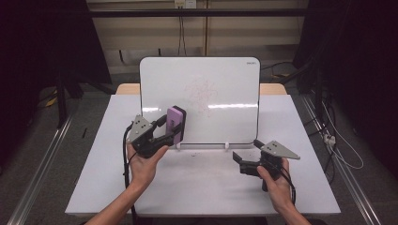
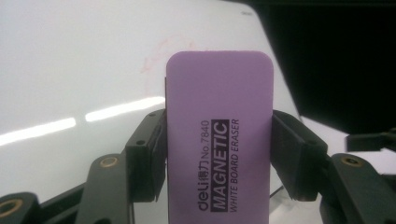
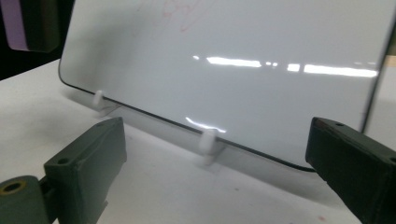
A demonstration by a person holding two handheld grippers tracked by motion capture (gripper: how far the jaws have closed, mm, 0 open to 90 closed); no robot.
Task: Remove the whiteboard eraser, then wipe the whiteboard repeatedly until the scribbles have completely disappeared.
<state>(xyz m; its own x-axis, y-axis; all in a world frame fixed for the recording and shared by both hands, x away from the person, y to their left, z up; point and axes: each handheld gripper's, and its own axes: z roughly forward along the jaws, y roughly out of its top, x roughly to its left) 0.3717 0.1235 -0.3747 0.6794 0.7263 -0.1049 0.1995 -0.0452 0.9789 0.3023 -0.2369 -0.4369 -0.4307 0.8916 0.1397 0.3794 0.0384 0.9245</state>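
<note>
**A:** A person at a white table (image 1: 197, 187) lifts a purple eraser (image 1: 176, 124) toward the left part of an upright whiteboard (image 1: 225, 79), where faint red scribbles (image 1: 202, 96) sit near the middle. What has hold of it?

**B:** The left gripper (image 1: 168, 131). Its jaws are clamped on the eraser's two long edges, label side facing the left gripper view, where it reads "magnetic white board eraser" (image 2: 219, 140). The eraser is in the air, just in front of the board's lower left area; whether it touches the surface cannot be told.

**A:** And the right gripper (image 1: 240, 161)?

**B:** Low over the table, near the board's lower right corner, jaws spread wide and holding nothing.

**A:** What might go wrong?

**B:** The board only leans in two small white clips (image 3: 208, 145) on its bottom edge. A hard push with the eraser would likely tip it backward or slide it, since nothing braces it. The scribbles also lie to the right of and above the eraser, so a short stroke could miss them. And the grip is on the narrow edges alone; a twisting wipe could lever the eraser out.

**A:** Anything in the way?

**B:** No. The table in front of the board is bare, and cables (image 1: 345, 154) lie on the floor to the right, well apart.
</note>
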